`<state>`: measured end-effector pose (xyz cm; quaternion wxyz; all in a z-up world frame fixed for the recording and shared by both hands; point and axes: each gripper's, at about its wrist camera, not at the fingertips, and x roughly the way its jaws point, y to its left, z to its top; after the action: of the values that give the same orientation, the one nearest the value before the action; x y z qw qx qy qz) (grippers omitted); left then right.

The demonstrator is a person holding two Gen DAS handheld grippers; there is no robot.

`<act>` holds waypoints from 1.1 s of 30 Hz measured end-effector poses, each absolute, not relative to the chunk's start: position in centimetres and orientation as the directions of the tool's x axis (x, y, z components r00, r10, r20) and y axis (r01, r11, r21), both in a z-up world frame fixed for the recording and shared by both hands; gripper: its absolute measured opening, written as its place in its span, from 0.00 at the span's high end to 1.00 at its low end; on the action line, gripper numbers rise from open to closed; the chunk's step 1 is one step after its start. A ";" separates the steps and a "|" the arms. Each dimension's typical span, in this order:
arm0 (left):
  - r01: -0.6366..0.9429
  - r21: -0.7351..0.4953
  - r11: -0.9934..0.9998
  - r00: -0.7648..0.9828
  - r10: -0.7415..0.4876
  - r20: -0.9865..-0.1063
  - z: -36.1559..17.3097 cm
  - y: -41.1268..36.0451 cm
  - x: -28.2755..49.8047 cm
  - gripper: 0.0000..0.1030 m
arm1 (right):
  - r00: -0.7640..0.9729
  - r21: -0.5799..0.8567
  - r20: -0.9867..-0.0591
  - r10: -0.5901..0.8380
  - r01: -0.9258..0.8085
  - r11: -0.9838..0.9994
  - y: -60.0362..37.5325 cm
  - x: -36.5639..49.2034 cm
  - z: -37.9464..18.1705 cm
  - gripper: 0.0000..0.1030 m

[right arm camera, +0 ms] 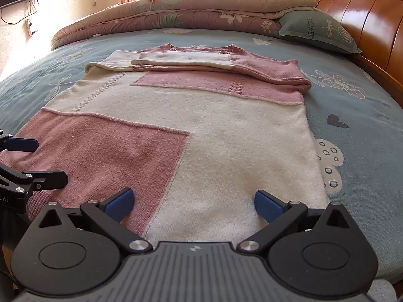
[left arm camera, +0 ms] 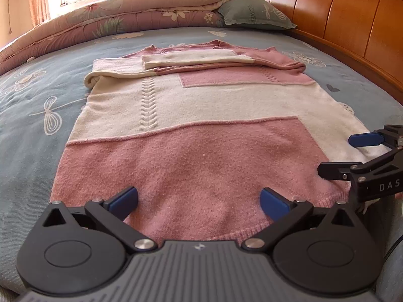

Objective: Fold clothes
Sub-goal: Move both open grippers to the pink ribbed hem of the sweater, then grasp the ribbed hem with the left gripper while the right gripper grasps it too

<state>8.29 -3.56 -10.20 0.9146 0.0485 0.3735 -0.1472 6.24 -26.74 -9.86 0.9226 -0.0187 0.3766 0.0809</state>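
Observation:
A pink and cream patchwork sweater [left arm camera: 196, 115] [right arm camera: 201, 125] lies flat on the bed, both sleeves folded across its chest near the collar. My left gripper [left arm camera: 199, 202] is open just above the pink hem, nothing between its blue pads. My right gripper [right arm camera: 192, 202] is open over the hem where pink meets cream, also holding nothing. In the left wrist view the right gripper [left arm camera: 337, 154] enters from the right edge beside the sweater's lower right corner. In the right wrist view the left gripper [right arm camera: 42, 158] shows at the left edge.
The blue flowered bedsheet [left arm camera: 37, 105] [right arm camera: 357, 130] surrounds the sweater. A rolled pink quilt [left arm camera: 121, 17] [right arm camera: 176, 10] and a grey-green pillow [left arm camera: 254, 12] [right arm camera: 317, 30] lie at the far side. A wooden headboard [left arm camera: 347, 22] [right arm camera: 370, 20] runs along the right. A window is behind.

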 end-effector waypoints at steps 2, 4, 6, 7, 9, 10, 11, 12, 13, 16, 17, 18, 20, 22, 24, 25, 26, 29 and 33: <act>0.302 -0.025 0.953 0.670 -0.231 -0.705 -10.1 -3.5 8.4 0.01 | 0.702 0.023 -0.699 0.137 -0.170 0.985 -26.8 6.1 -9.8 0.00; 0.298 -0.026 0.954 0.666 -0.227 -0.710 -10.1 -3.5 8.5 0.01 | 0.701 0.021 -0.699 0.139 -0.174 0.984 -26.8 6.0 -9.8 0.00; 0.299 -0.018 0.954 0.666 -0.222 -0.712 -10.1 -3.7 8.4 0.00 | 0.699 0.026 -0.702 0.137 -0.168 0.986 -26.8 5.9 -9.8 0.00; 0.300 -0.014 0.954 0.666 -0.220 -0.713 -10.2 -3.7 8.4 0.00 | 0.698 0.025 -0.703 0.135 -0.166 0.986 -26.8 5.9 -9.8 0.00; 0.302 -0.012 0.953 0.665 -0.219 -0.714 -10.2 -3.7 8.3 0.00 | 0.696 0.024 -0.706 0.132 -0.163 0.986 -26.8 6.0 -9.8 0.00; 0.303 -0.012 0.953 0.665 -0.220 -0.714 -10.2 -3.7 8.3 0.00 | 0.695 0.022 -0.707 0.130 -0.162 0.987 -26.8 6.0 -9.8 0.00; 0.303 -0.013 0.953 0.664 -0.221 -0.714 -10.2 -3.7 8.3 0.00 | 0.695 0.021 -0.708 0.128 -0.161 0.987 -26.8 6.0 -9.8 0.00; 0.303 -0.014 0.953 0.664 -0.222 -0.714 -10.2 -3.6 8.3 0.00 | 0.695 0.020 -0.707 0.127 -0.160 0.987 -26.8 6.0 -9.8 0.00; 0.303 -0.015 0.953 0.662 -0.222 -0.716 -10.1 -3.6 8.4 0.01 | 0.695 0.020 -0.707 0.127 -0.161 0.987 -26.8 5.9 -9.8 0.00; 0.312 -0.001 0.950 0.652 -0.215 -0.728 -9.5 -3.6 8.7 0.01 | 0.679 0.014 -0.723 0.131 -0.175 0.985 -27.0 6.2 -9.3 0.00; 0.316 0.018 0.949 0.656 -0.205 -0.726 -9.1 -3.6 8.8 0.01 | 0.668 0.008 -0.732 0.131 -0.184 0.983 -27.1 6.4 -9.0 0.00; 0.325 0.034 0.945 0.662 -0.202 -0.721 -8.6 -3.4 8.8 0.01 | 0.658 0.002 -0.741 0.131 -0.193 0.981 -27.1 6.5 -8.7 0.00; 0.355 0.063 0.933 0.678 -0.210 -0.704 -7.3 -3.0 8.7 0.01 | 0.665 -0.036 -0.737 0.119 -0.214 0.976 -27.3 6.4 -7.7 0.00; 0.386 0.094 0.918 0.687 -0.218 -0.693 -6.2 -2.8 8.6 0.01 | 0.685 -0.068 -0.718 0.124 -0.246 0.967 -27.4 6.0 -6.6 0.00; 0.422 0.123 0.898 0.686 -0.227 -0.692 -5.3 -2.9 8.5 0.01 | 0.698 -0.095 -0.703 0.138 -0.284 0.954 -27.5 5.6 -5.5 0.00; 0.443 0.129 0.887 0.680 -0.239 -0.693 -4.9 -3.0 8.5 0.01 | 0.696 -0.106 -0.703 0.144 -0.303 0.947 -27.4 5.5 -5.2 0.00; 0.464 0.123 0.877 0.671 -0.258 -0.696 -4.6 -3.1 8.5 0.01 | 0.691 -0.117 -0.707 0.149 -0.321 0.940 -27.2 5.3 -5.1 0.00; 0.515 0.146 0.844 0.667 -0.288 -0.688 -3.4 -3.6 8.3 0.01 | 0.666 -0.153 -0.726 0.170 -0.397 0.905 -26.3 4.7 -5.3 0.00; 0.570 0.233 0.788 0.681 -0.295 -0.671 -2.3 -4.6 7.8 0.01 | 0.640 -0.265 -0.748 0.175 -0.530 0.805 -23.8 2.7 -6.5 0.00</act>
<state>7.81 -4.61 -2.28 0.8906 0.2172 0.3174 -0.2428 2.75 -23.76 -6.47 0.8738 -0.2379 0.3730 0.2019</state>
